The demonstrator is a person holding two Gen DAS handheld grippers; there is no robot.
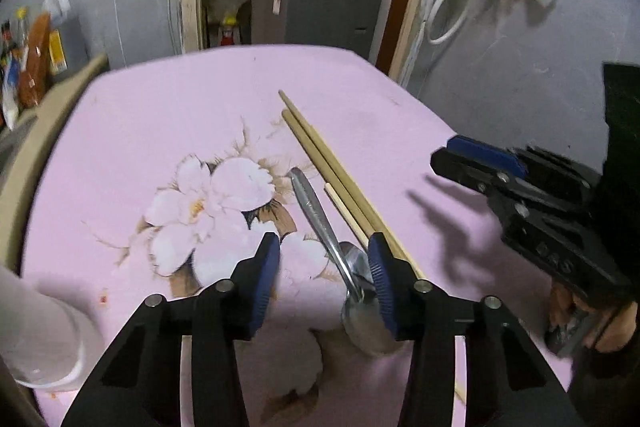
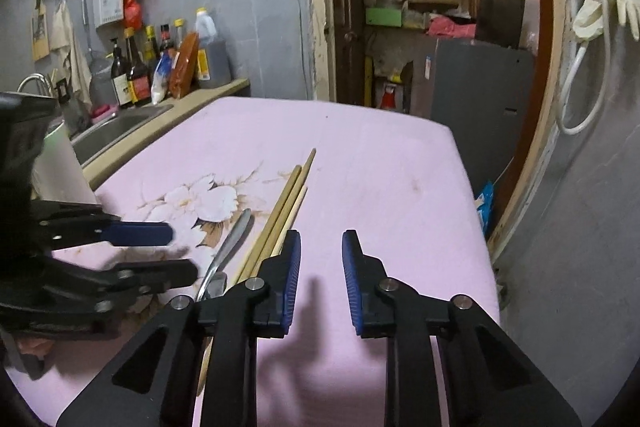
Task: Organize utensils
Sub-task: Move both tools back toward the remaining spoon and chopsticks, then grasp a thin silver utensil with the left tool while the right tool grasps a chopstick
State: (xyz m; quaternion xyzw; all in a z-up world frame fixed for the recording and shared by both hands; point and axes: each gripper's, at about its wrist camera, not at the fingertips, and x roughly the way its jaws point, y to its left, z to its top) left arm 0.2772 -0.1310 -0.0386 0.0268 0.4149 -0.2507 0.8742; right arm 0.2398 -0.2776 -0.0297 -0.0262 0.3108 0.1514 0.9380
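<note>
Left wrist view: the left gripper (image 1: 323, 269) hangs low over the pink flowered tablecloth (image 1: 168, 107), its jaws part-way spread with nothing pinched; the blue pads (image 1: 267, 279) stand apart. The metal spoon (image 1: 332, 247) lies on the cloth with its bowl just beside, and partly hidden by, the right-hand pad; whether that pad touches it cannot be told. The handle runs up and away toward the flower print. Three wooden chopsticks (image 1: 320, 151) lie side by side just to the right of the spoon, near parallel to its handle. A clear cup (image 1: 44, 339) stands at the lower left edge. The right gripper (image 1: 448, 159) hovers off to the right, held by a hand (image 1: 600, 323). Right wrist view: the right gripper (image 2: 321, 275) shows a narrow gap between its pads and holds nothing; bare cloth lies between them. The chopsticks (image 2: 286, 203) pass just under its left finger, the spoon (image 2: 230, 247) further left, and the left gripper (image 2: 180, 251) beyond that. Judgement: the spoon is stiff, light, smooth and likely slippery, lying flat; the narrow neck where handle meets bowl looks the best hold. The chopsticks are light, stiff and prone to rolling; a pinch across the bundle near the middle should keep them together.
</note>
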